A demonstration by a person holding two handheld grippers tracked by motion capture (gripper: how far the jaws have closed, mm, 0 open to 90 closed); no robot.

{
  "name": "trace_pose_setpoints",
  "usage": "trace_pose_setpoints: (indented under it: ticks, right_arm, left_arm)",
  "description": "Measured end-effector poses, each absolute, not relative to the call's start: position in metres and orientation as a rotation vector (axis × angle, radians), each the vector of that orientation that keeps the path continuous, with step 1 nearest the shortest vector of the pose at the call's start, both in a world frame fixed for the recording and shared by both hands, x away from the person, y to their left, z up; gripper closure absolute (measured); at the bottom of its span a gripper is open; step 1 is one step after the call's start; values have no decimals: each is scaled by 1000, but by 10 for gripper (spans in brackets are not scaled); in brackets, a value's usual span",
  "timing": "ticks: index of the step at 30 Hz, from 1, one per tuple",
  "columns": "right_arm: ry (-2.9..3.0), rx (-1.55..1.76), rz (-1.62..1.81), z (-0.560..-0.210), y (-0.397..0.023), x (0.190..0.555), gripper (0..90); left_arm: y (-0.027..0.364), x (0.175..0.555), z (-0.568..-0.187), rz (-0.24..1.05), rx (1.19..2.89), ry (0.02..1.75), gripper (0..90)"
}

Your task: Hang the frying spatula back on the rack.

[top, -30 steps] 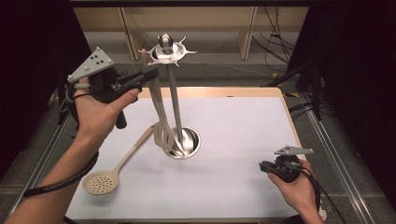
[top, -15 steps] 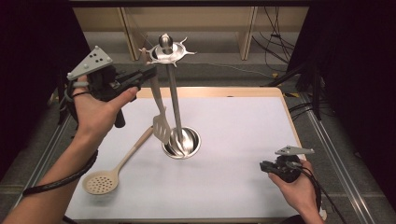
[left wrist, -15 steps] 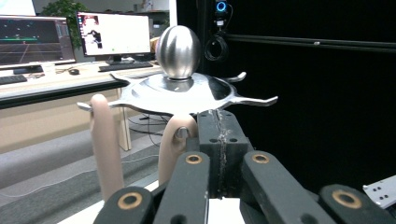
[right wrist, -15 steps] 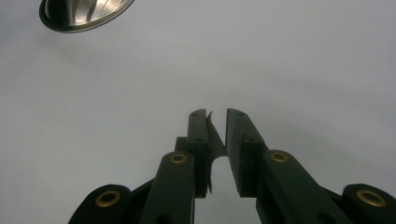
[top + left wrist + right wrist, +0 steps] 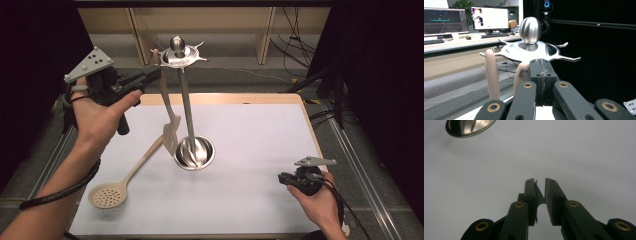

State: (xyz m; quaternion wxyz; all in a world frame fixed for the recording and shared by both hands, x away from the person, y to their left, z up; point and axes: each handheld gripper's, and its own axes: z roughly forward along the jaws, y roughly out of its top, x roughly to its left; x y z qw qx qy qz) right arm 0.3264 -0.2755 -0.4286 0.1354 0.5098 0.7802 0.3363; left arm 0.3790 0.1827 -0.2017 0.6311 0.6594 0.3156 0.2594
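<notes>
A steel utensil stand point(image 5: 194, 152) rises from the white mat, its hooked top point(image 5: 177, 55) crowned by a round knob point(image 5: 531, 29). From one hook hangs a spatula point(image 5: 170, 131) with a beige handle point(image 5: 492, 76). A beige slotted spoon point(image 5: 107, 194) lies flat at the front left. My left gripper point(image 5: 156, 75) is raised level with the stand's top and just left of it, jaws shut with nothing between them point(image 5: 541, 67). A second beige piece point(image 5: 520, 75) with a metal stud sits right behind them. My right gripper point(image 5: 281, 177) rests low at the front right, shut and empty point(image 5: 540, 182).
The stand's round base point(image 5: 469, 127) lies ahead of the right gripper. Wooden frames point(image 5: 265, 30) and cables point(image 5: 295, 50) stand beyond the table's far edge. A metal rail point(image 5: 360, 175) runs along the right side. Desks with monitors point(image 5: 490, 18) stand behind the stand in the left gripper view.
The hanging spatula has swung a little, its head now slightly higher and more to the left of the pole. Both hands have kept still.
</notes>
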Motion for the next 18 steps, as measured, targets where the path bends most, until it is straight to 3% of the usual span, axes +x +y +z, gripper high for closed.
trace_pose_setpoints:
  ticks: [18]
  right_arm:
    - [2261, 1476, 976, -429, -276, 327, 801]
  left_arm:
    - [188, 388, -200, 634, 1517, 751, 895]
